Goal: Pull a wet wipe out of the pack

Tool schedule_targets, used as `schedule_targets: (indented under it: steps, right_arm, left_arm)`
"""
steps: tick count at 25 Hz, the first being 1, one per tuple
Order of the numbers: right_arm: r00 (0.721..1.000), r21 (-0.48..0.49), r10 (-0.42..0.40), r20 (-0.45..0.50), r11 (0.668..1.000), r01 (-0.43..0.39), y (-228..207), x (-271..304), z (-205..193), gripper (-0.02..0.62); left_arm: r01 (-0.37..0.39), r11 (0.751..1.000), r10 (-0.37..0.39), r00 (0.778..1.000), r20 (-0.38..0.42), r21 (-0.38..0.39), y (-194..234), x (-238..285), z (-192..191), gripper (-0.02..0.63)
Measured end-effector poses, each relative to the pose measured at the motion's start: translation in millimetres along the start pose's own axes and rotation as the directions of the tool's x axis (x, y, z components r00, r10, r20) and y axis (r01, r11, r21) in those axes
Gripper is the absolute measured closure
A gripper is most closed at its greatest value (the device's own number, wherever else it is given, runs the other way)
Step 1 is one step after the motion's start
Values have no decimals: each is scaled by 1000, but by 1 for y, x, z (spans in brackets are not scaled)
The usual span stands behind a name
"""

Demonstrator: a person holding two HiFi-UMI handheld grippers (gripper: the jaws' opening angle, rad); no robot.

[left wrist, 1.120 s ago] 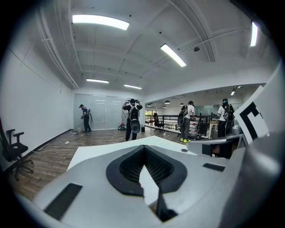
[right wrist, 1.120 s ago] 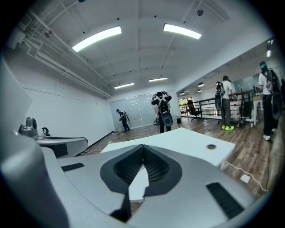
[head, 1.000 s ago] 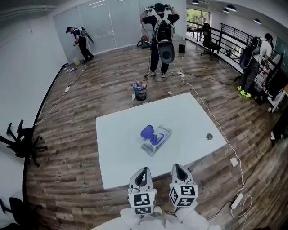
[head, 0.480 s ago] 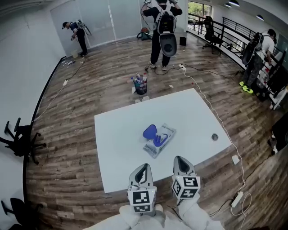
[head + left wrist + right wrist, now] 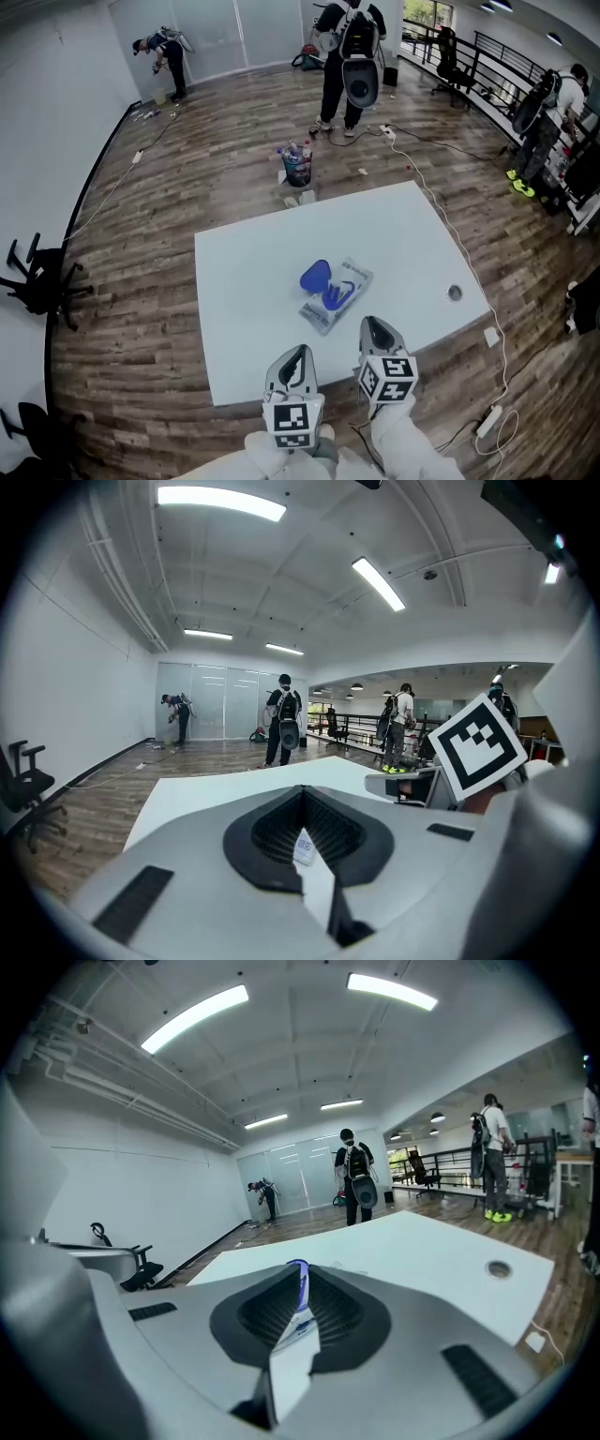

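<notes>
One pack [image 5: 335, 292] is seen mid-frame on one table [image 5: 244, 281]; it is clear with a blue lid. Two tongs, left gripper [image 5: 297, 353] and right gripper [image 5: 373, 324], are closed and empty.

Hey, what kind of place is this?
Probably an open office used as a recording space: a black office chair, a glass partition wall, and a person wearing a backpack rig.

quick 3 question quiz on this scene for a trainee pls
1. True or false: the right gripper grips the wet wipe pack.
2. Where is the left gripper? A) on the pack B) at the near edge of the table, short of the pack C) beyond the table's far edge
3. Fill in: both grippers' jaws are ____.
Key: 1 false; 2 B; 3 shut.
</notes>
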State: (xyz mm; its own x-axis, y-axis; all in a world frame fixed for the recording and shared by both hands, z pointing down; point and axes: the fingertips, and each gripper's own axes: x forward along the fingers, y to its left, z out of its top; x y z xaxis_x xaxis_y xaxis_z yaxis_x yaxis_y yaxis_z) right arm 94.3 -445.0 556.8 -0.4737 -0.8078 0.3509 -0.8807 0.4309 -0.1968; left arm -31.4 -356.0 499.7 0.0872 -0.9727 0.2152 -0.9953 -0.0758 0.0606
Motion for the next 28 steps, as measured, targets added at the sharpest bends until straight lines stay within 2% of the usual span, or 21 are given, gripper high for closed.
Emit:
schedule_targets:
  steps: [7, 12, 28]
  right_arm:
    - [1000, 6, 9, -13, 1000, -9, -6, 27, 2, 583]
    - [999, 13, 18, -35, 1000, -18, -9, 41, -2, 552]
    - [996, 7, -13, -88, 1000, 14, -26, 90, -16, 521]
  left_arm:
    - [-23, 1000, 23, 1000, -14, -3, 11, 14, -2, 605]
    - [-33, 999, 33, 999, -11, -7, 15, 20, -1, 605]
    - [-36, 999, 34, 997, -73, -28, 31, 38, -25, 606]
